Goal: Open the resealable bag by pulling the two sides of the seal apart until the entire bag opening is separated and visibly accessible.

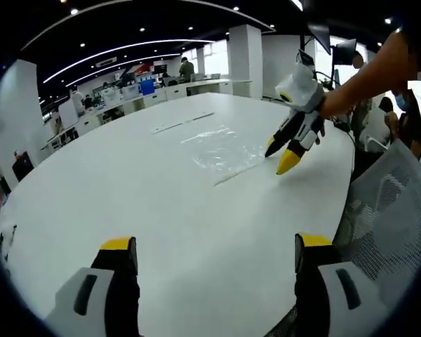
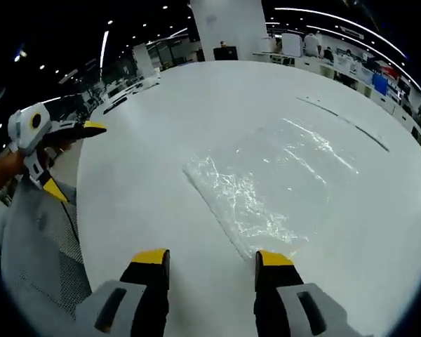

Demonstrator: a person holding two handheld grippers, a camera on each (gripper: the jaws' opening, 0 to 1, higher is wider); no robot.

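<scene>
A clear resealable bag [image 1: 223,149] [image 2: 266,186] lies flat on the round white table [image 1: 126,182] [image 2: 140,140]. In the left gripper view my left gripper [image 1: 215,246] is open above the bare table, well short of the bag. My right gripper [image 1: 279,160], held by a hand, hovers at the bag's right corner with its jaws slightly apart. In the right gripper view, my right gripper [image 2: 212,258] stands open at the bag's near edge, its right fingertip [image 2: 274,258] by the bag's corner. Off the table's left edge, my left gripper [image 2: 77,160] is open wide.
Two thin strips [image 1: 182,123] [image 2: 344,116] lie on the table beyond the bag. A white mesh chair [image 1: 386,203] [image 2: 35,239] stands at the table's edge near me. Desks, monitors and people fill the office behind.
</scene>
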